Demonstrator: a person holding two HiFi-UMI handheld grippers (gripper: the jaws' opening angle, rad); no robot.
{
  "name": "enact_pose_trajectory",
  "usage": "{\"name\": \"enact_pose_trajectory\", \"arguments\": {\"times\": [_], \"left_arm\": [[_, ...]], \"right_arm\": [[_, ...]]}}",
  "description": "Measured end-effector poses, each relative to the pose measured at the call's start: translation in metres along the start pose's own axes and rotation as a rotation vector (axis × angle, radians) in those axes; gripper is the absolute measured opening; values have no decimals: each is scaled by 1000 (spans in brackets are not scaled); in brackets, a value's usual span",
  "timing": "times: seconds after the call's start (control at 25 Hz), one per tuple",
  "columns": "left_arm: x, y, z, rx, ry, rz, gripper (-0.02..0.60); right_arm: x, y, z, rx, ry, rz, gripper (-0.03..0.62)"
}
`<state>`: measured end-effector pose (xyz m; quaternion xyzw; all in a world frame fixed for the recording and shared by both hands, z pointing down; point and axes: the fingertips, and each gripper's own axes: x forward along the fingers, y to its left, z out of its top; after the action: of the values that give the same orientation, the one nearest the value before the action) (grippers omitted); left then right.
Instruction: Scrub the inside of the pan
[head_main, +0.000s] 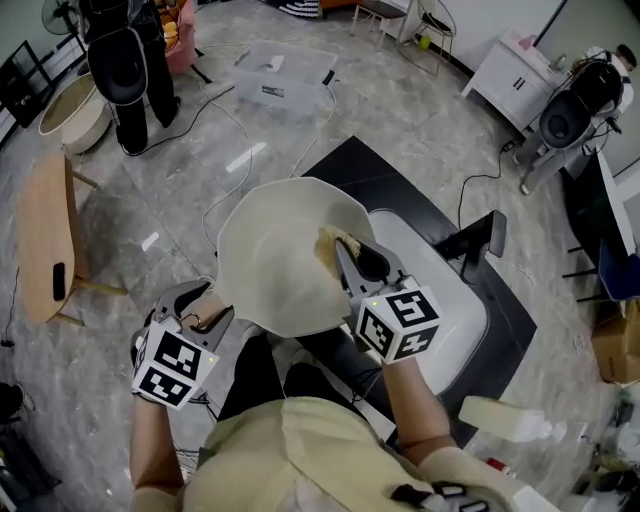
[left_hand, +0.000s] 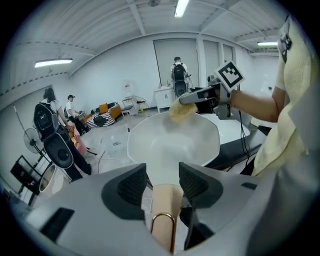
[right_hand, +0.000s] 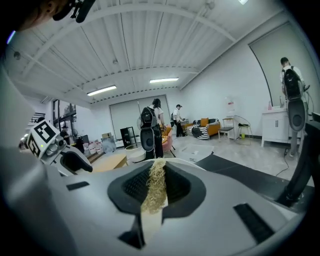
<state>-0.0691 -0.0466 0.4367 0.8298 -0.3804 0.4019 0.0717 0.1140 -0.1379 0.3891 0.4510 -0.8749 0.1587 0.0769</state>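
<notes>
The left gripper (head_main: 203, 316), low at the left of the head view, has its jaws set wide and clamped on either side of the tan pan handle (left_hand: 165, 212), which ends in a copper hanging loop (left_hand: 163, 227). By that handle it holds the cream-white pan (head_main: 270, 260) up off the floor in front of the person, bowl facing up. Against the pan's right rim sits a straw-coloured fibre scrubber (head_main: 329, 247), pinched between the closed jaws of the right gripper (head_main: 345, 255). Whether the fibres press on the inner wall or only hang just beside it I cannot tell. The bowl looks pale and even, with no suds, water or dirt to be made out, so I judge the scrubbing barely begun: the tool is brought to the pan, and the floor and walls of the bowl remain to be worked over. No brand or writing can be read anywhere. Only the black-and-white square markers on the gripper cubes show, and the white bottle (head_main: 505, 418) at the lower right shows no label
</notes>
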Motion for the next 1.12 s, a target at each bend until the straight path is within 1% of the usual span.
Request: {"name": "enact_pose_trajectory", "arguments": {"times": [0.12, 0.28, 0.48, 0.6, 0.68, 0.76, 0.84, 0.96, 1.12], "left_arm": [[14, 8, 3, -12, 11, -50, 206], [27, 19, 9, -35, 17, -114, 215], [42, 35, 2, -82, 32, -130, 229], [50, 36, 0, -133, 31, -184, 229], [57, 33, -2, -157, 44, -216, 229], [62, 32, -3, -160, 53, -230, 229], [63, 34, -3, -152, 50, -243, 229], [63, 37, 0, -149, 29, -270, 229], [65, 38, 2, -109, 26, -257, 229]], "right_arm": [[8, -9, -1, -10, 6, -71, 58], [26, -27, 0, -57, 40, -188, 58], [52, -37, -14, -104, 114, -261, 58], [67, -38, -19, -120, 143, -293, 57], [74, -42, -18, -130, 136, -339, 58], [78, -44, -16, -148, 123, -394, 57], [86, -44, -17, -175, 132, -428, 57], [105, -40, -25, -204, 168, -427, 57], [128, -28, -31, -237, 188, -368, 57]]}}
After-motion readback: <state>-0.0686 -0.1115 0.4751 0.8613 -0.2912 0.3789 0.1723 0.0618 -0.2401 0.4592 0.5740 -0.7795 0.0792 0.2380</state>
